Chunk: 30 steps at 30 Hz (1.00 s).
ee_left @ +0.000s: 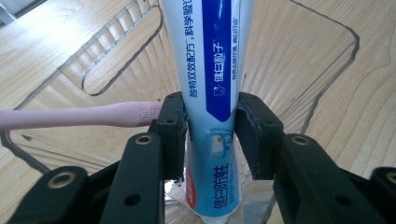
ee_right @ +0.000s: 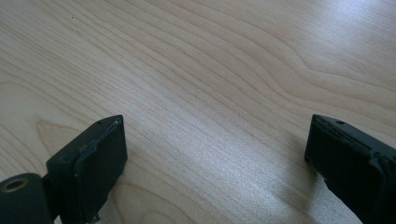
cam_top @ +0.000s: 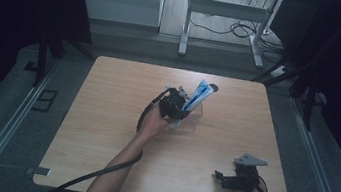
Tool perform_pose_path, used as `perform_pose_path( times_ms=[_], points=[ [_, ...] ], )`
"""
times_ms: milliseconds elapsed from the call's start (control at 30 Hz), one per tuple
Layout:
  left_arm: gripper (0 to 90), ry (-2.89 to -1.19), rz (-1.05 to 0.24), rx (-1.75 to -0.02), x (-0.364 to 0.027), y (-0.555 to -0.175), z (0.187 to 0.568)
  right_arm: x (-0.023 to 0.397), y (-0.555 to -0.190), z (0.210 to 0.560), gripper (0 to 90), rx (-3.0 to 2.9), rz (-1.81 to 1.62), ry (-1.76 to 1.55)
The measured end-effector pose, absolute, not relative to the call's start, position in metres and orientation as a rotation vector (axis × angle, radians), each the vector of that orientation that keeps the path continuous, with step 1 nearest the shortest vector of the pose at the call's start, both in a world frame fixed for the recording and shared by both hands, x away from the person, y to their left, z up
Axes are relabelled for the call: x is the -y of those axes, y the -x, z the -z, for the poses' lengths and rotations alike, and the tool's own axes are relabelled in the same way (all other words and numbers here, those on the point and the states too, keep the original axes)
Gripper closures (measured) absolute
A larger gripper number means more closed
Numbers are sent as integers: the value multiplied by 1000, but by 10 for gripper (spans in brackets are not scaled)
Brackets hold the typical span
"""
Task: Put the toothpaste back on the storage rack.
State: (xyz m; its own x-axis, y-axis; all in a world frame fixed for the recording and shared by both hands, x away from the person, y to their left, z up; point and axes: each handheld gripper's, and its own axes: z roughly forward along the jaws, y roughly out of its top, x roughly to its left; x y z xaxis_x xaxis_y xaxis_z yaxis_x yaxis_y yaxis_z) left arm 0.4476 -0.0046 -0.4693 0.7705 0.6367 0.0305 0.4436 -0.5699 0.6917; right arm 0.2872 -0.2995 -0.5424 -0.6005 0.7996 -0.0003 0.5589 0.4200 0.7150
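A blue-and-white toothpaste tube (cam_top: 200, 94) stands tilted in a clear plastic cup (cam_top: 194, 120) near the middle of the wooden table. My left gripper (cam_top: 184, 109) comes at it from the left, and both pads press the tube's sides (ee_left: 210, 126). In the left gripper view, a pink toothbrush handle (ee_left: 70, 116) lies across the cup (ee_left: 327, 70) to the left of the tube (ee_left: 210, 56). My right gripper (cam_top: 218, 176) rests low over the table's near right part. Its jaws stand wide apart with only bare wood between them (ee_right: 215, 154).
The table (cam_top: 103, 132) ends close behind the cup and just below the right hand. A black cable (cam_top: 97, 174) trails from the left forearm off the front edge. A small dark round spot (cam_top: 213, 87) sits by the far edge. Desk legs and floor cables lie beyond.
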Motion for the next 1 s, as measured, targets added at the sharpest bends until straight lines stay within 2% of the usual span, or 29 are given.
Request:
perform_pose_path(
  times_ms=[633,1000],
  points=[
    [467,-2218,-344,-785,2,-443,450,299,-287,542,55,-2339,-984,-1167],
    [335,-2178,-320,-802,-1,-439,440,299,-287,542,55,-2339,-984,-1168]
  ],
)
